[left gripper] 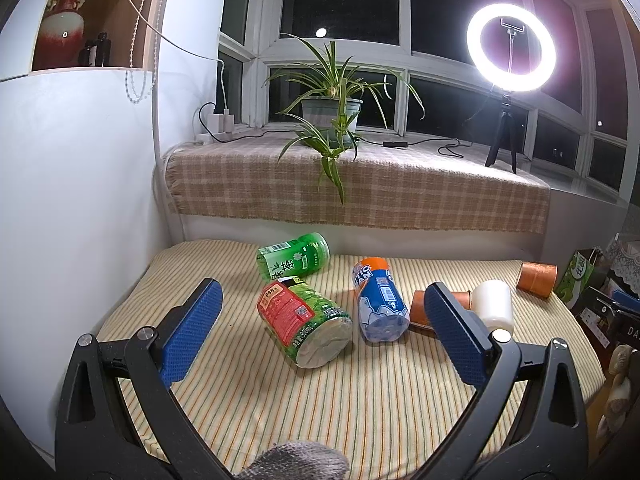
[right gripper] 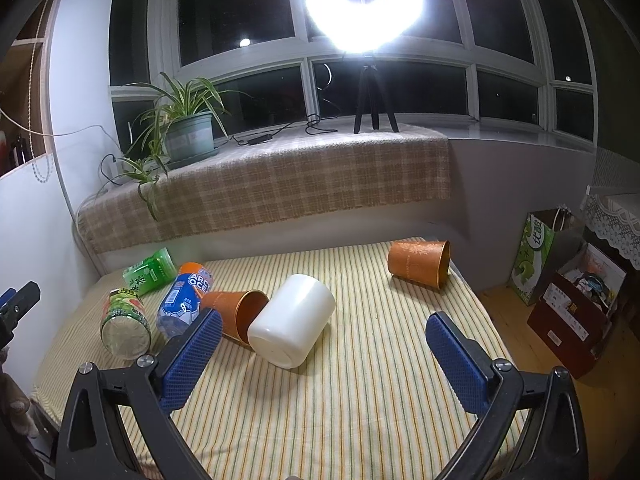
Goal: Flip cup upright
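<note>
Striped cloth [right gripper: 360, 400] covers the work surface in both views. Nearest, the right gripper [right gripper: 324, 334] hovers with jaws wide apart, gripping nothing; just beyond it the white cup [right gripper: 292, 320] lies on its side, base toward the camera, touching a toppled orange cup [right gripper: 236, 312]. Only the right view shows that contact plainly; in the left view a finger hides part of both. The left gripper [left gripper: 322, 306] also stands wide open and empty, facing the green-labelled bottle [left gripper: 308, 320] and the blue bottle [left gripper: 380, 304], both lying down. Farther back lie a green can [left gripper: 294, 256] and a second orange cup [right gripper: 418, 264]. Beyond, a ring light [left gripper: 511, 48] stands on the sill.
</note>
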Motion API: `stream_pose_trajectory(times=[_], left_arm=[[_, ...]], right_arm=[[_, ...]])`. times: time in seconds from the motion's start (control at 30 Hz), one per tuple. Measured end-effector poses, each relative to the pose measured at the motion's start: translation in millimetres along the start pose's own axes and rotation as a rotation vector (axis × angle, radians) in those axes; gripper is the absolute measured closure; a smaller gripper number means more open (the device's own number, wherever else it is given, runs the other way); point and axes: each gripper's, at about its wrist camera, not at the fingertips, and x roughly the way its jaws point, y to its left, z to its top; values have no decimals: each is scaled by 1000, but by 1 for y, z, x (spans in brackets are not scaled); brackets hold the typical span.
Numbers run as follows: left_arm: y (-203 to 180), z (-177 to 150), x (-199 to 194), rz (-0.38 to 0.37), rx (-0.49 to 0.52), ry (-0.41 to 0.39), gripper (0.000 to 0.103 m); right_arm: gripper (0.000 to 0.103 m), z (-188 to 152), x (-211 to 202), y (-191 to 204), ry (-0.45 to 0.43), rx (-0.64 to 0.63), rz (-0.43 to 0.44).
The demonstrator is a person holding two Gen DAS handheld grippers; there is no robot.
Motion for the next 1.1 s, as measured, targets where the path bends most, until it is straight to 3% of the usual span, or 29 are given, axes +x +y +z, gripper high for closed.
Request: stream_pose_trajectory(times=[1.1], left_arm=[[-7, 0, 0, -2, 6, 5, 1]], right_arm=[[0, -2, 4, -4, 24, 22, -6]])
